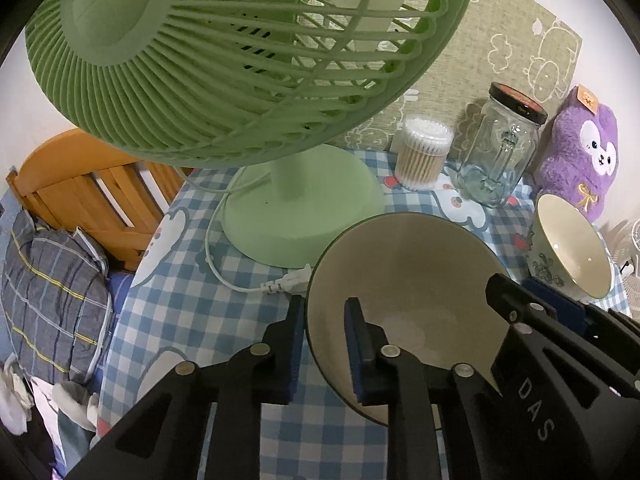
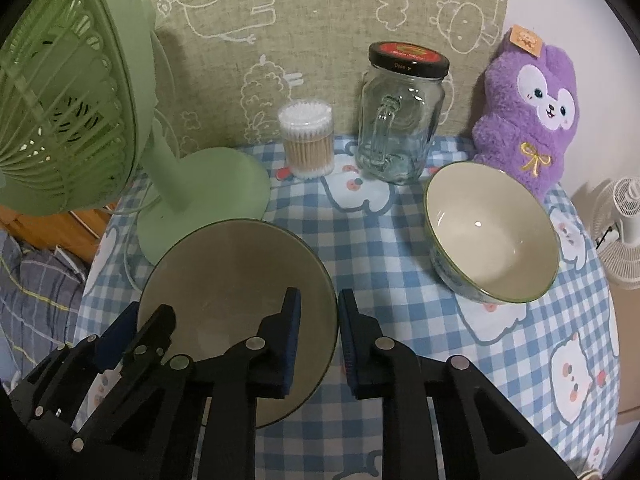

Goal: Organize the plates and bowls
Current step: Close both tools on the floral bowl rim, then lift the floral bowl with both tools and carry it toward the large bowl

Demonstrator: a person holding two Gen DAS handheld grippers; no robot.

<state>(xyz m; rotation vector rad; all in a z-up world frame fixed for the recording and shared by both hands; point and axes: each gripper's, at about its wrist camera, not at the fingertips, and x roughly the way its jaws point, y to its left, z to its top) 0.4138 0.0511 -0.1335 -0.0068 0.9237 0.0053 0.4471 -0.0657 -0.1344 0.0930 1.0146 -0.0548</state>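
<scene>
Both tongs, left (image 1: 324,344) and right (image 2: 319,340), angled down, clamped on plate (image 2: 224,272) rim; fan (image 2: 72,100) close behind, bowl (image 2: 492,232) right.

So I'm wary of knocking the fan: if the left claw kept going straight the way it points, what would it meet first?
Probably the tablecloth, then the fan's plug and green base. The left claw is clamped on the wide bowl's rim. Depth is uncertain.
</scene>
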